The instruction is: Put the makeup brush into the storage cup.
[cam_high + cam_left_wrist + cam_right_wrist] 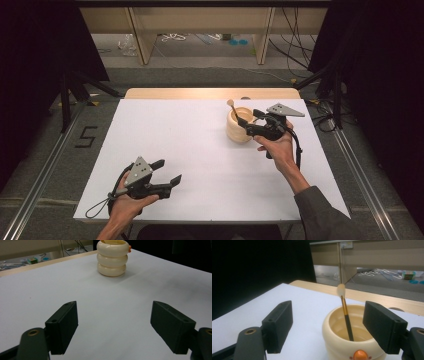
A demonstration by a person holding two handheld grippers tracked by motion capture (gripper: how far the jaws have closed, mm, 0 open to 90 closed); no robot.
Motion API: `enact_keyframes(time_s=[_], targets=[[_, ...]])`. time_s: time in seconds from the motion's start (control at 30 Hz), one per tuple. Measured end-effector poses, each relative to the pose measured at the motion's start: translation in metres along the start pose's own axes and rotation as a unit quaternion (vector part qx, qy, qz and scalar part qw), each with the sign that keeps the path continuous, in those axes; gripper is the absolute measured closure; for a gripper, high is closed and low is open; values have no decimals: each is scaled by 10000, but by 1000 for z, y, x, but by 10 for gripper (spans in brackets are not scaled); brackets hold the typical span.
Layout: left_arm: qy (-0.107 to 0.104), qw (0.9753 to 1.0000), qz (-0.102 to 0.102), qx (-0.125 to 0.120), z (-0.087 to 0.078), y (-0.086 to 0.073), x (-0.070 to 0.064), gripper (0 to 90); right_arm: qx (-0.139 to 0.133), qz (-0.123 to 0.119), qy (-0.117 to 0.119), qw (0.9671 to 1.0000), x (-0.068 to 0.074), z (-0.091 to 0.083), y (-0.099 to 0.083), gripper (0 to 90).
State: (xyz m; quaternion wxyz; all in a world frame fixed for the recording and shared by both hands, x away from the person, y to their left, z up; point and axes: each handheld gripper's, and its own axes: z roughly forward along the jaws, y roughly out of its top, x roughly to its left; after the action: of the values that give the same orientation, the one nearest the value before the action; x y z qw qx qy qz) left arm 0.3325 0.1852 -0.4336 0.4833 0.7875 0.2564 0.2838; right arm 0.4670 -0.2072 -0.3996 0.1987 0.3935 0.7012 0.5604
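Here the right gripper (245,121) hangs open at the rim of a cream ribbed pot (238,126) holding a leaning brush (345,312), far right on the white table (200,150). The left gripper (167,172), also open, rests near left; shelves (200,30) stand beyond.

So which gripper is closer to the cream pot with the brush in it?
Right. The right gripper is open at the pot's rim, beside the brush. The left gripper is open, far off near the table's front edge.
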Motion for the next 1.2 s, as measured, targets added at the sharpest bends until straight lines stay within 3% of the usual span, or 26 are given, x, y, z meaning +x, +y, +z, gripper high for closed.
enact_keyframes(time_s=[0.17, 0.2, 0.23, 0.27, 0.3, 0.6, 0.8, 0.83, 0.87, 0.97, 1.07, 1.1, 1.17, 1.2], targets=[[-4, 10000, 0, -14, 0, 0, 0, 219, 67, -23, 31, 10000, 4, -5, -3, 242], [-139, 9992, -377, 12, 1, -1, -6, 220, 62, -5, 40, 10000, 4, -6, -4, 241], [-131, 9957, -913, 23, 1, -2, -14, 219, 33, -32, 37, 10000, 3, -6, -6, 241], [-145, 9963, -849, 13, 1, -2, -13, 220, 103, 28, 30, 9999, 3, -7, -7, 241], [-5, 10000, -9, -5, 1, 0, 0, 220, 100, 28, 34, 9999, 2, -8, -7, 239], [11, 10000, 3, -20, 0, 0, 0, 219, 49, 80, 132, 9999, 8, -14, -10, 229], [-25, 9999, 29, -99, 1, 1, 0, 218, 90, -23, 89, 9999, 12, -18, -13, 216], [-131, 9993, -349, -29, 0, 0, -6, 218, 112, 21, 128, 9999, 13, -20, -14, 212], [-149, 9967, -796, -61, 0, -1, -12, 217, 70, -22, 103, 9999, 13, -20, -14, 208], [-143, 9963, -840, -74, -1, -1, -11, 216, 30, -29, 134, 9999, 15, -21, -15, 190], [-158, 9968, -777, -76, 0, -1, -11, 214, 78, -57, 92, 9999, 17, -25, -15, 178], [-11, 10000, -30, -91, -1, 1, -1, 213, 3, -54, 121, 9999, 18, -25, -16, 177], [-15, 9999, -30, -96, 0, 2, -1, 210, 56, -19, 145, 9999, 20, -26, -18, 172], [-181, 9956, -917, -95, 0, -1, -13, 207, 70, -78, 92, 9999, 19, -27, -18, 172]])
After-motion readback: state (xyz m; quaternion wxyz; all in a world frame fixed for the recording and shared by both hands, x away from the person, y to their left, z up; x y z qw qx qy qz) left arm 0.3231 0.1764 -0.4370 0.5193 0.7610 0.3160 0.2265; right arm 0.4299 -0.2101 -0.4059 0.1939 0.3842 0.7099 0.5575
